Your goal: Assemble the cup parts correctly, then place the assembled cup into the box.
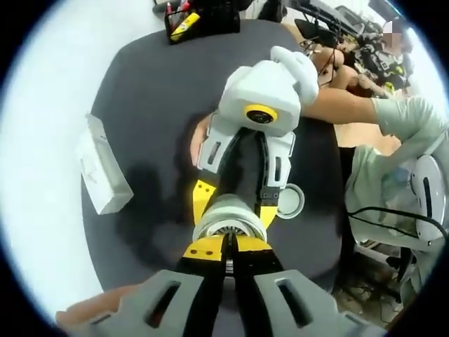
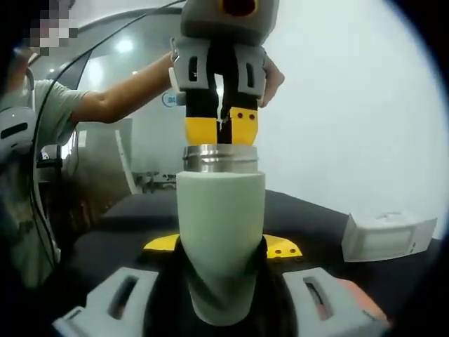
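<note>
In the left gripper view, the left gripper (image 1: 228, 246) is being kept almost closed, its yellow jaw tips pinched on the steel rim (image 1: 228, 223) of the cup (image 1: 242, 172). Straight ahead of these jaws, the right gripper (image 1: 238, 200) is being seen from above, clamped around the cup body. Just to the right of the jaws, a round white lid (image 1: 290, 200) is lying on the dark table (image 1: 154, 105). Well to the left, a white box (image 1: 102, 165) is waiting. Beyond the far table edge, a dark container with a yellow item (image 1: 186, 24) is standing.

In the right gripper view, the pale green cup (image 2: 221, 239) is being held upright between the jaws of the right gripper (image 2: 221, 277), and the left gripper (image 2: 223, 126) is coming down from above onto the steel rim (image 2: 221, 158). To the right of the jaws, the white box (image 2: 386, 235) is resting on the table (image 2: 316, 217).

A slip is judged as the main risk: the steel rim is smooth and the pinch is narrow, so the part could be tilted or seated askew if the two grippers are not being kept in line. The cup could also be dropped if the right grasp is being loosened too early. The lid seems not yet fitted.

Counted: two grippers, one cup, one steel rim, one lid, one box, one table.
</note>
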